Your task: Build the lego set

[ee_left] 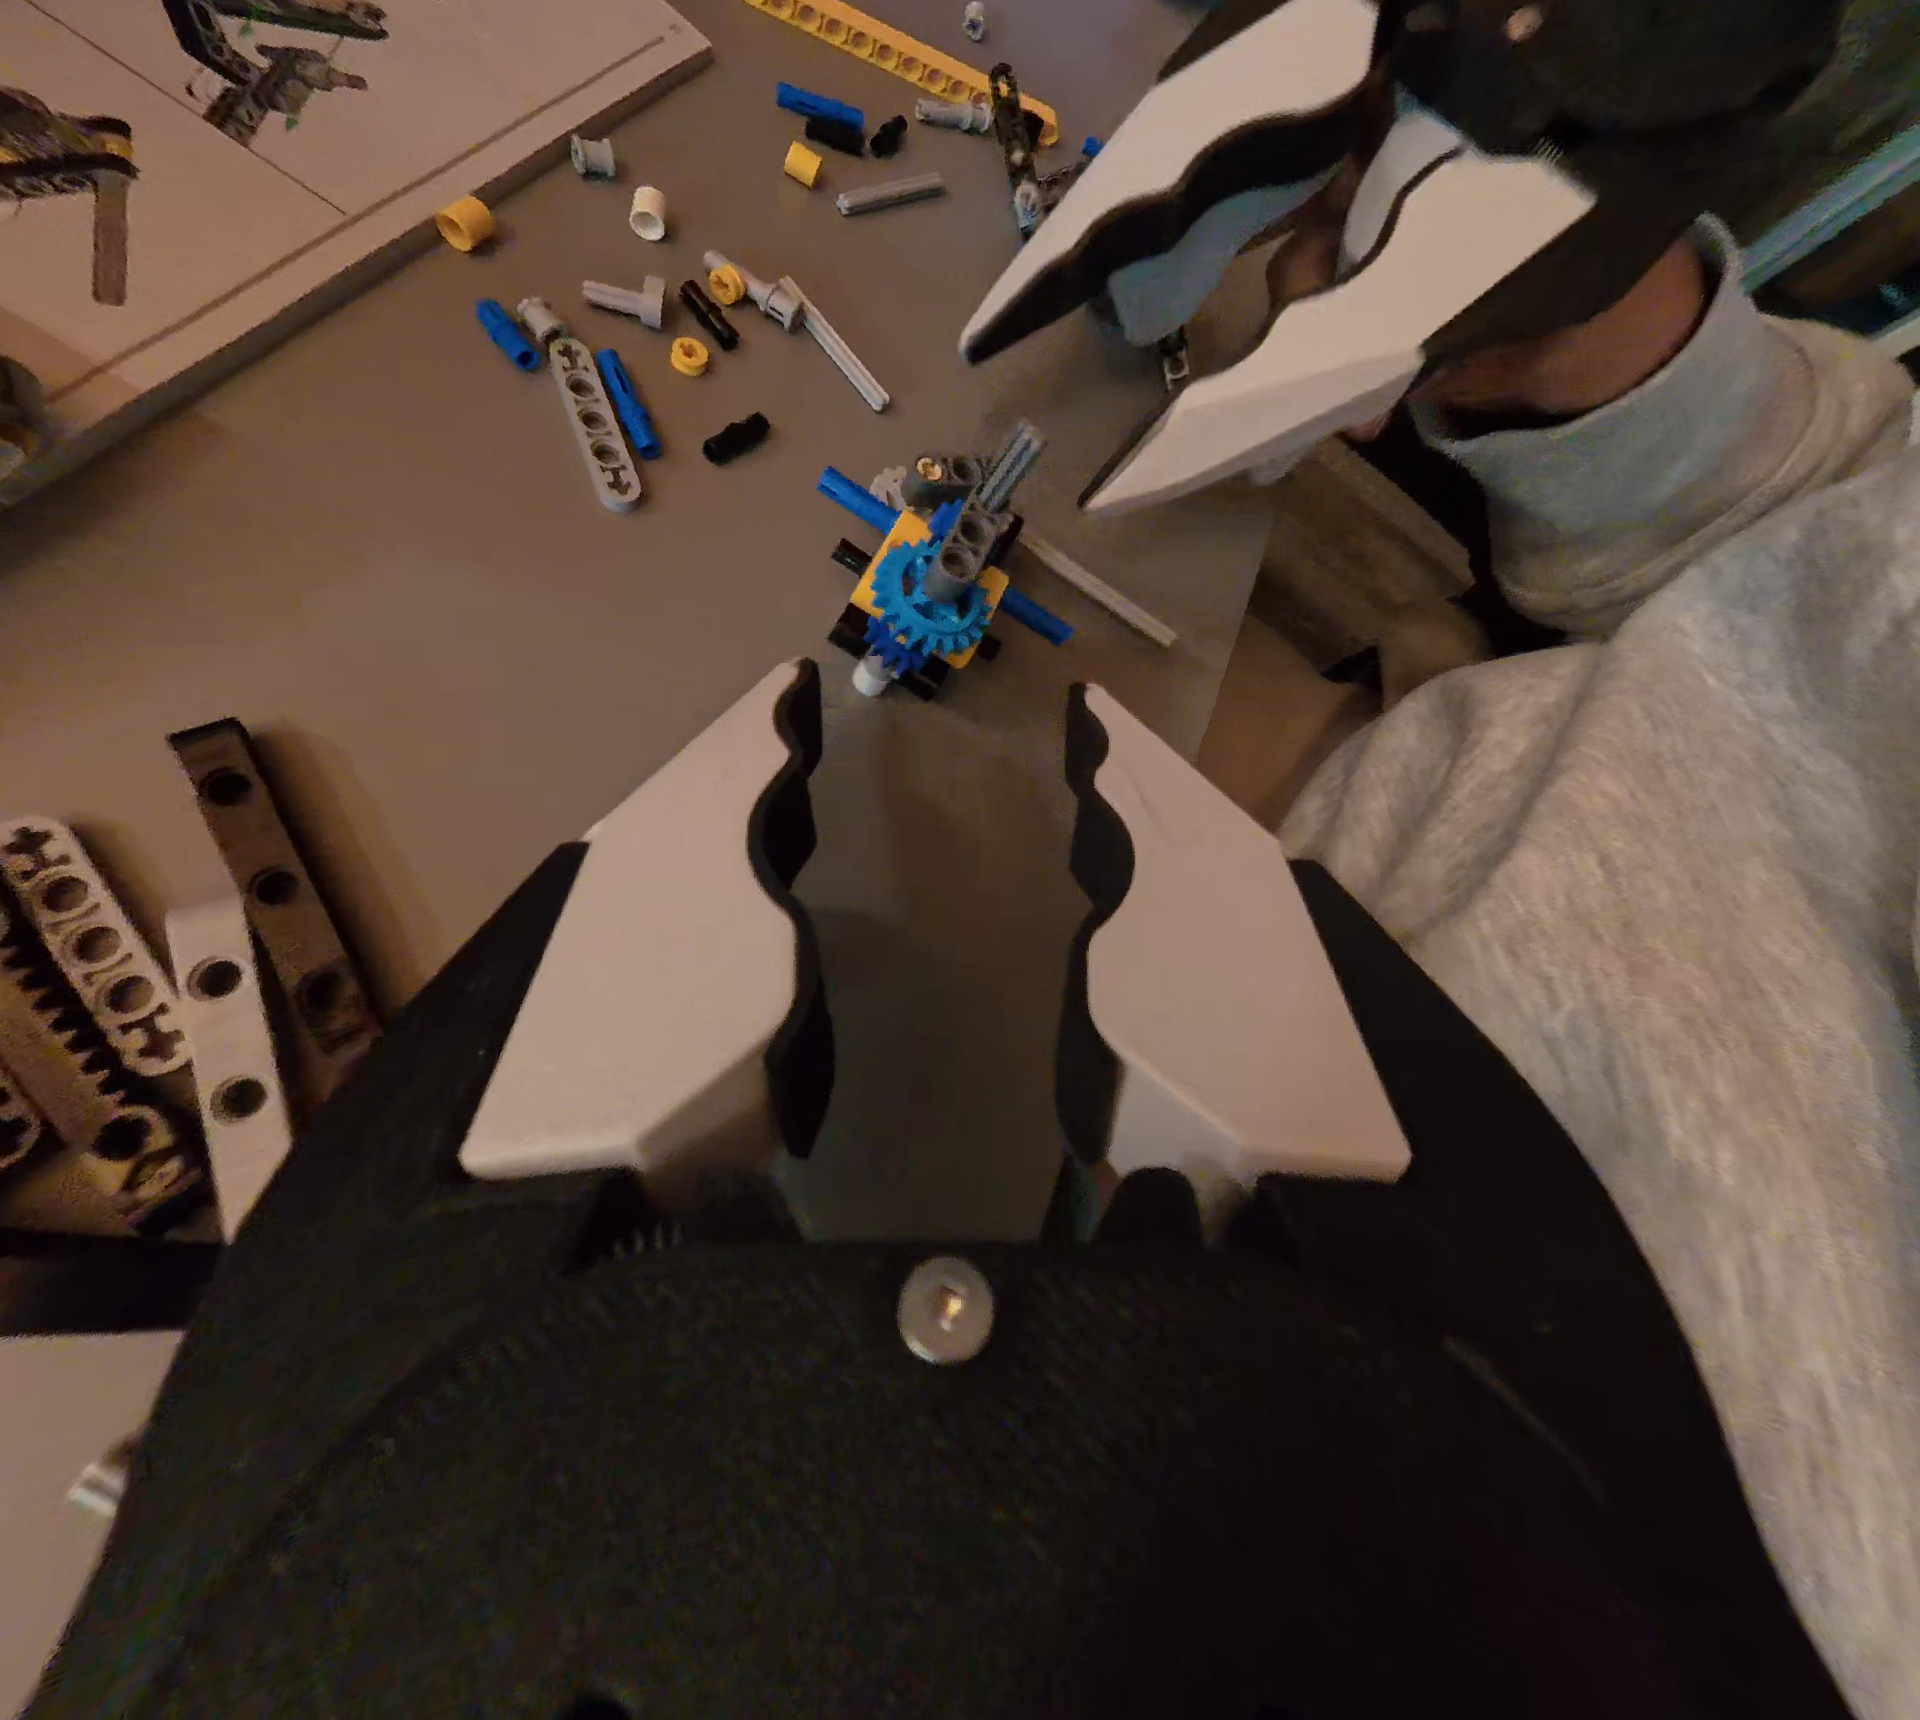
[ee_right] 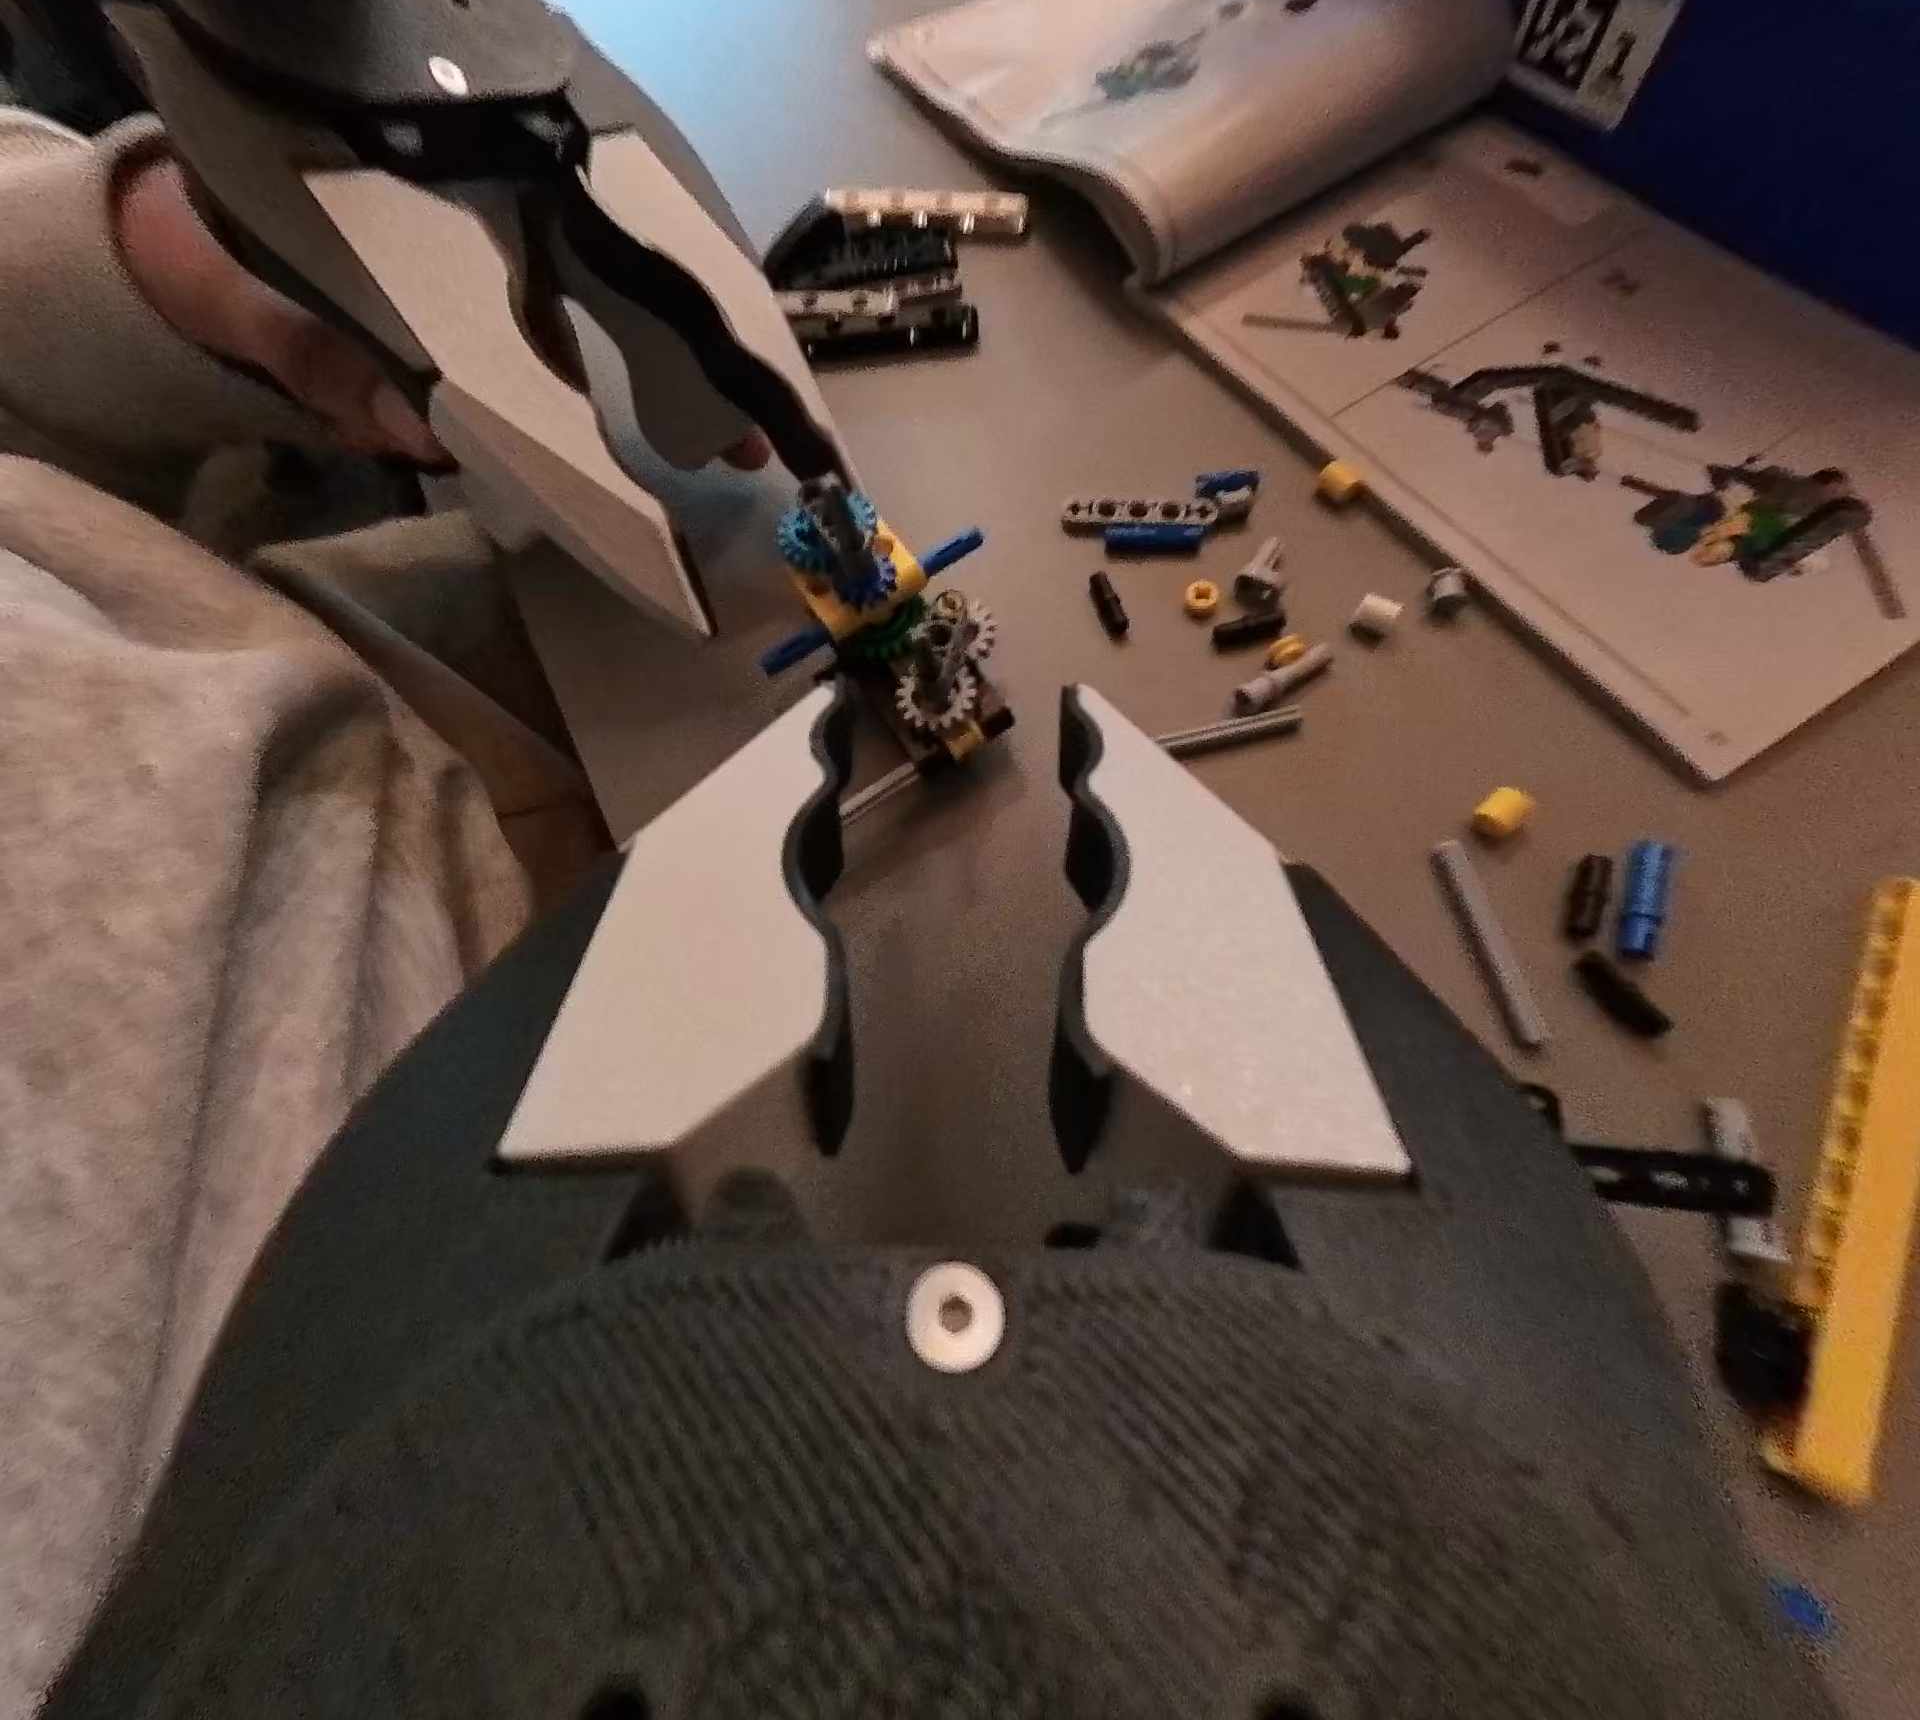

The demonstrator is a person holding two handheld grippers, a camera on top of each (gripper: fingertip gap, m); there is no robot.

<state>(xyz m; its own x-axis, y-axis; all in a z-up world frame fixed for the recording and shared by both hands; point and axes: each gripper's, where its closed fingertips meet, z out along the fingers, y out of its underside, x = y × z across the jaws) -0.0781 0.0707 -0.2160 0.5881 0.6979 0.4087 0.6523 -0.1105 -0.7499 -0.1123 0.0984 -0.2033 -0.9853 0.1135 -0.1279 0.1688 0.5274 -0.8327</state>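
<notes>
Black gripper bodies, grey wavy-edged jaws, silver screws, grey fleece sleeve (ee_left: pixel 1662 839)

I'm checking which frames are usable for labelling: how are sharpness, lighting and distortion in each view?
Left wrist view: dim, warm light; the gear assembly and loose parts are fairly sharp, the right gripper and grey sleeve motion-blurred, and wide-angle bending shows at the edges. Right wrist view: softer overall, the yellow beam and instruction booklet smeared, with a pale blue glow top left.

Bare counter (ee_left: pixel 312 590) lies left of the gear assembly (ee_left: pixel 935 579); loose pieces (ee_left: pixel 644 340) and the manual (ee_left: pixel 260 60) crowd beyond.
</notes>
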